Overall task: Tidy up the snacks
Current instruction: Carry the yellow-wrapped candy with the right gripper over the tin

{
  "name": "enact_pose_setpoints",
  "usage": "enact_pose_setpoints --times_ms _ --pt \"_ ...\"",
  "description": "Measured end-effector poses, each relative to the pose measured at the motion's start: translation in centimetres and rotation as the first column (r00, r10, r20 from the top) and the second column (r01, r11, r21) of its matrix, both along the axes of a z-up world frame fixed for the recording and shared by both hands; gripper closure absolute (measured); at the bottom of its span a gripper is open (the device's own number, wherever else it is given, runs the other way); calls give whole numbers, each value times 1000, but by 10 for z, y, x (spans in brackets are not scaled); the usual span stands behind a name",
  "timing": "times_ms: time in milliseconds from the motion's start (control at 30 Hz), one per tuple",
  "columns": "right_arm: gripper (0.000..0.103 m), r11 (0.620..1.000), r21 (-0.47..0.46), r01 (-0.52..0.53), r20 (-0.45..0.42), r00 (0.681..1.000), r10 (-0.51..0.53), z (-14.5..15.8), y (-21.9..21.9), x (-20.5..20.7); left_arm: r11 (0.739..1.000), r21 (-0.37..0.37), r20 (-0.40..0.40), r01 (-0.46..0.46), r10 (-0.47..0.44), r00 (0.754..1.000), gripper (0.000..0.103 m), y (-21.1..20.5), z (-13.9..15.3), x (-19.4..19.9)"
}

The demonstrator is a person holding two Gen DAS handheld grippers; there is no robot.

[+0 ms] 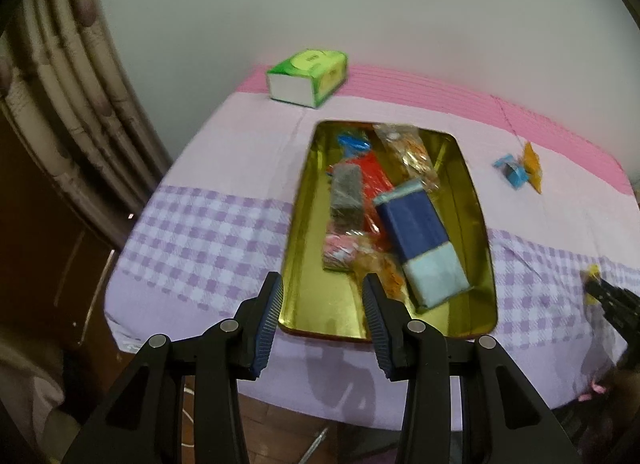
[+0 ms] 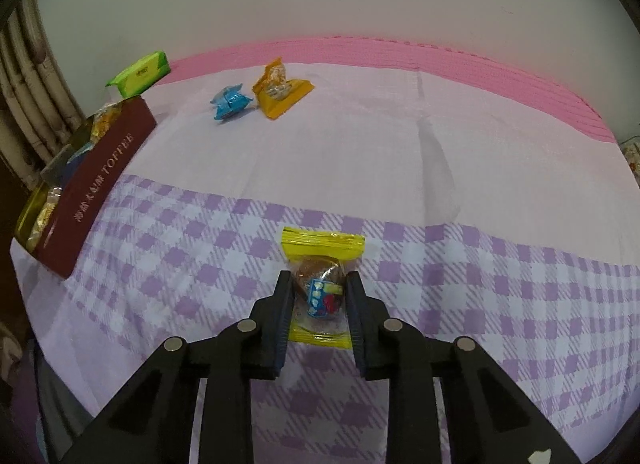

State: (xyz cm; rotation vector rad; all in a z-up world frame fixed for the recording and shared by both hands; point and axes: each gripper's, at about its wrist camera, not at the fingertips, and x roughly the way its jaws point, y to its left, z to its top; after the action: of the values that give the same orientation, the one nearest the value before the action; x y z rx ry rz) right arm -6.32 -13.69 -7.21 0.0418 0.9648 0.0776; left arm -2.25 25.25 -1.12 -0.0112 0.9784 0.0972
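A gold-lined tin (image 1: 301, 224) lies lengthwise on the checked cloth and holds several snack packs, among them a blue pack (image 1: 416, 232) and a red one (image 1: 374, 176). My left gripper (image 1: 322, 292) hovers over the tin's near end, open, with nothing between its pads. My right gripper (image 2: 319, 278) is shut on a small yellow-edged snack packet (image 2: 324, 242) low over the checked part of the cloth. In the left wrist view the right gripper (image 1: 612, 300) shows at the right edge. A blue candy (image 2: 230, 102) and an orange packet (image 2: 280, 94) lie loose farther back.
A green tissue pack (image 1: 308, 76) sits at the table's far left corner by the wall. The tin's dark red side (image 2: 100, 176) reads TOFFEE in the right wrist view. Curtains (image 1: 68, 76) hang at the left. The table's near edge (image 1: 320, 396) drops to a wooden floor.
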Motion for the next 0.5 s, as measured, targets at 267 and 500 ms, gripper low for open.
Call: enact_pose_setpoints --times_ms 267,500 --pt "80 987 93 -133 77 989 126 48 53 -1 979 -6 47 -202 202 978 60 43 9 0" --pt "80 935 181 -304 103 952 290 71 130 20 965 0 40 -262 262 964 60 55 7 0"
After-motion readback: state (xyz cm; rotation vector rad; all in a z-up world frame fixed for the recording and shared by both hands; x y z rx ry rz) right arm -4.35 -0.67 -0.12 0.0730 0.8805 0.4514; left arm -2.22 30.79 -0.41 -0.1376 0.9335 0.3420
